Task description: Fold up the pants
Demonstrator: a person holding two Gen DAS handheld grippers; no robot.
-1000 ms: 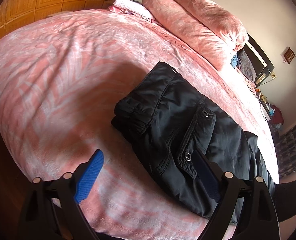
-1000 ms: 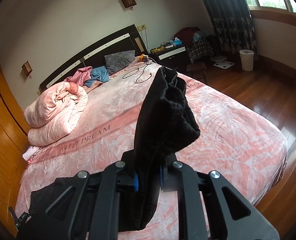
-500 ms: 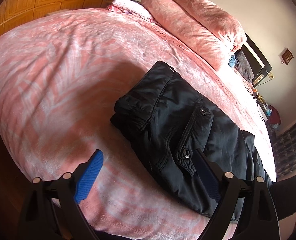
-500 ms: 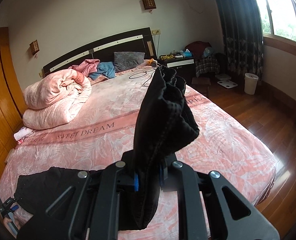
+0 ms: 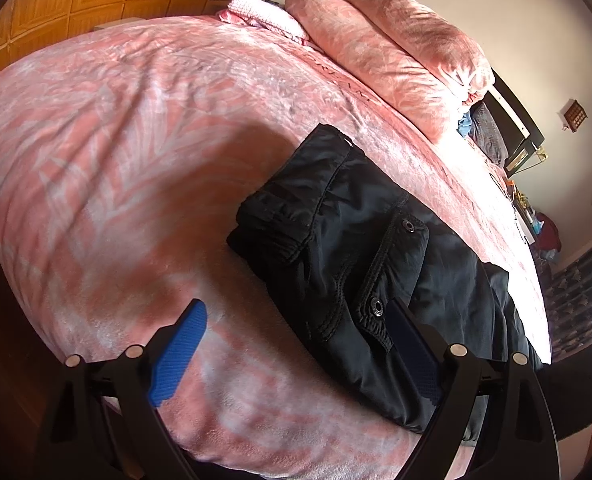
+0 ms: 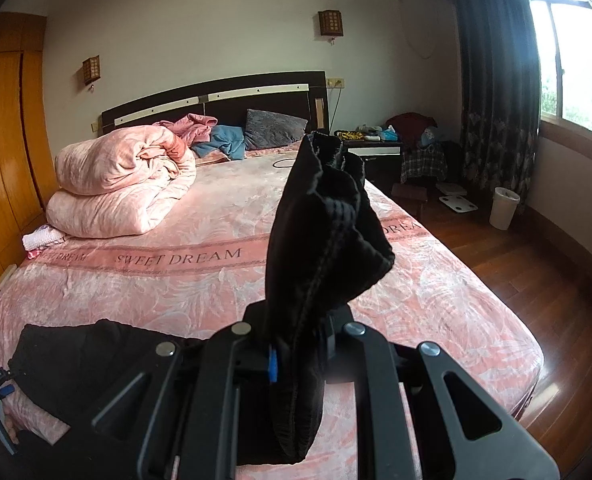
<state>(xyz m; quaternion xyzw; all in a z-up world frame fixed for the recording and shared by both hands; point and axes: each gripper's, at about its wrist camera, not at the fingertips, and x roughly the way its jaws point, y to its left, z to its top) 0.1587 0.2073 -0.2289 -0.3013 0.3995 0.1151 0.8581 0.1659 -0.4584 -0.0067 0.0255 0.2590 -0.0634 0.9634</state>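
Black pants [image 5: 360, 248] lie on the pink bed [image 5: 135, 160], waist end toward the bed's near corner, a snap pocket on top. My left gripper [image 5: 296, 320] is open just above the bed, its right blue finger [image 5: 412, 344] over the pocket, its left finger [image 5: 179, 344] over bare blanket. My right gripper [image 6: 296, 356] is shut on the pants' leg end [image 6: 324, 232], which stands bunched above the jaws. The rest of the pants [image 6: 95, 352] lies at the lower left in the right wrist view.
A rolled pink duvet [image 6: 123, 184] lies by the dark headboard [image 6: 215, 100], with pillows and clothes. A wooden wardrobe [image 6: 3, 152] is on the left. A nightstand [image 6: 372, 148], a white bin [image 6: 504, 208] and wooden floor are on the right.
My right gripper, still holding the leg end, has swung and levelled so the headboard sits square ahead. My left gripper has barely shifted over the pants.
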